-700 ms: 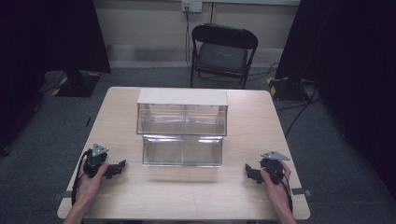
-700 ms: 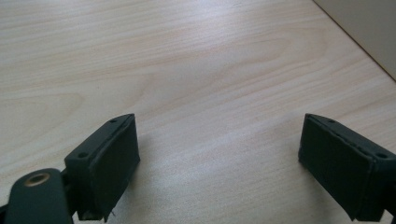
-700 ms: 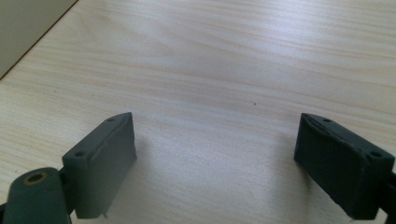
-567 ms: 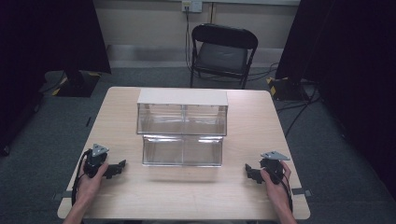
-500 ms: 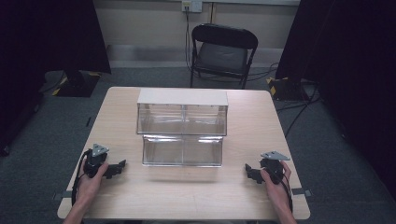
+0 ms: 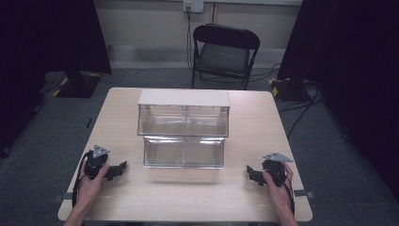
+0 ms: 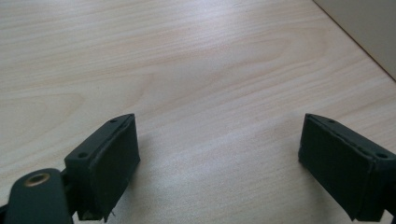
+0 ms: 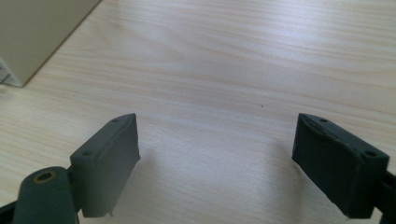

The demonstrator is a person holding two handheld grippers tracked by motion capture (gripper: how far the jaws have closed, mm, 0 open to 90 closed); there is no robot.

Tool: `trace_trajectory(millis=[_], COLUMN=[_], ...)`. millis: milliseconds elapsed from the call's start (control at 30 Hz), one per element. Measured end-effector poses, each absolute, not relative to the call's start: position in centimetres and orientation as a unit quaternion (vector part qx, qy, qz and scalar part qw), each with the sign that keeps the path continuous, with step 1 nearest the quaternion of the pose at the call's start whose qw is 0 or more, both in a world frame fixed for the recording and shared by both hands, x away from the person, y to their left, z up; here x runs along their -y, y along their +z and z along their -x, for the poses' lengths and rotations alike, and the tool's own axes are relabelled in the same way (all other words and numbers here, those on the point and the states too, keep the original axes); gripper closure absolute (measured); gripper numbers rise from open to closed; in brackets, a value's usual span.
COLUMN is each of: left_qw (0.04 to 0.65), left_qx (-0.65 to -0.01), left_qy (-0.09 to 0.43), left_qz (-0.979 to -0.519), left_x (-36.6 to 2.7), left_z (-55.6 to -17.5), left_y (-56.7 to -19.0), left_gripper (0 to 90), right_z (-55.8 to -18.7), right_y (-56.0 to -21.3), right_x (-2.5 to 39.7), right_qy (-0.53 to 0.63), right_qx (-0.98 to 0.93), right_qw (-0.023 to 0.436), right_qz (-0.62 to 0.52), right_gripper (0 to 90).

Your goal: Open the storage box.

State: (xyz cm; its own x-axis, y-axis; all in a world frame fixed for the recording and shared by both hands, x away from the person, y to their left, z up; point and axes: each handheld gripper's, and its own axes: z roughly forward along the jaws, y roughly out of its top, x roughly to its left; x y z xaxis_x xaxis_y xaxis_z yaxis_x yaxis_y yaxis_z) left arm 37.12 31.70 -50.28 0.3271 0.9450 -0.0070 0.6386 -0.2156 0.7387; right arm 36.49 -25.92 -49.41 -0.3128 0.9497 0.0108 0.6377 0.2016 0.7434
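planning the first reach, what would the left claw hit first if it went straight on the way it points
Probably nothing: the left claw points right along the bare table, just in front of the clear drawer unit, though depth is unclear.

I see light wood table (image 6: 254, 122) on grey carpet floor (image 6: 329, 155). Black folding chair (image 6: 225, 52) just behind table. Pale wall (image 6: 150, 21) behind chair, with outlet (image 6: 193, 5) above it. Dark curtains (image 6: 47, 37) left and right of chair. Cables (image 6: 301, 106) right of table.
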Motion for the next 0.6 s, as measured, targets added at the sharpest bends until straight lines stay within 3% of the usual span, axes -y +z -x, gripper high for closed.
trace_trajectory(millis=[600], left_qw=[0.331], left_qx=[-0.532], left_qy=[0.232], left_qz=[-0.744], left_x=[-31.7], left_z=[-37.1], left_y=[-50.3], left_gripper=[11.6], right_z=[-35.0], right_y=[-47.5], right_x=[23.9], right_qy=[0.368], right_qx=[-0.757], right_qw=[0.212], right_qz=[-0.496], right_gripper=[14.3])
